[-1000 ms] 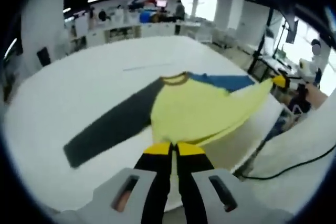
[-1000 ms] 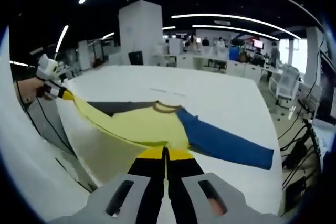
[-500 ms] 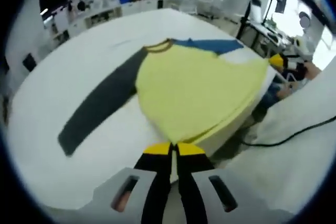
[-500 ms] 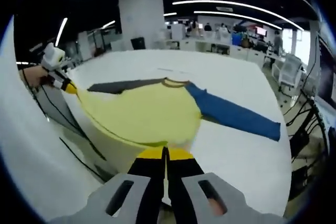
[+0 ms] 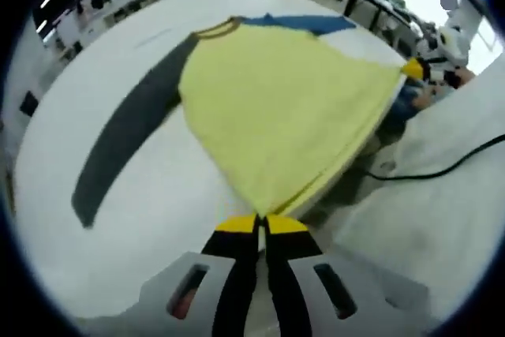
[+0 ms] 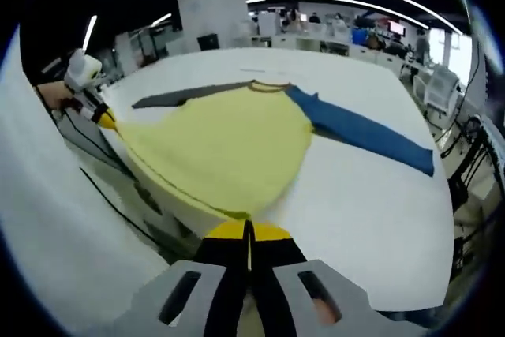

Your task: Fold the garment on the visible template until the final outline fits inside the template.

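A long-sleeved shirt with a yellow body (image 5: 276,108), a dark grey sleeve (image 5: 126,140) and a blue sleeve (image 6: 363,132) is stretched over the white table (image 5: 142,226). My left gripper (image 5: 259,222) is shut on one corner of the yellow hem. At the other hem corner my right gripper (image 6: 248,225) is shut too. The hem hangs taut between them, lifted off the table edge. In the left gripper view the right gripper (image 5: 418,69) shows at the far right; in the right gripper view the left gripper (image 6: 99,112) shows at the left, held by a hand.
The table's near edge (image 6: 371,297) runs just under both grippers. A black cable (image 5: 426,171) trails over white cloth at the right of the left gripper view. Desks, chairs and people stand in the office (image 6: 331,29) behind the table.
Both grippers have risen and tipped downward with the hem, so the yellow body spreads wider and flatter over the table. The sleeves stay on the table.
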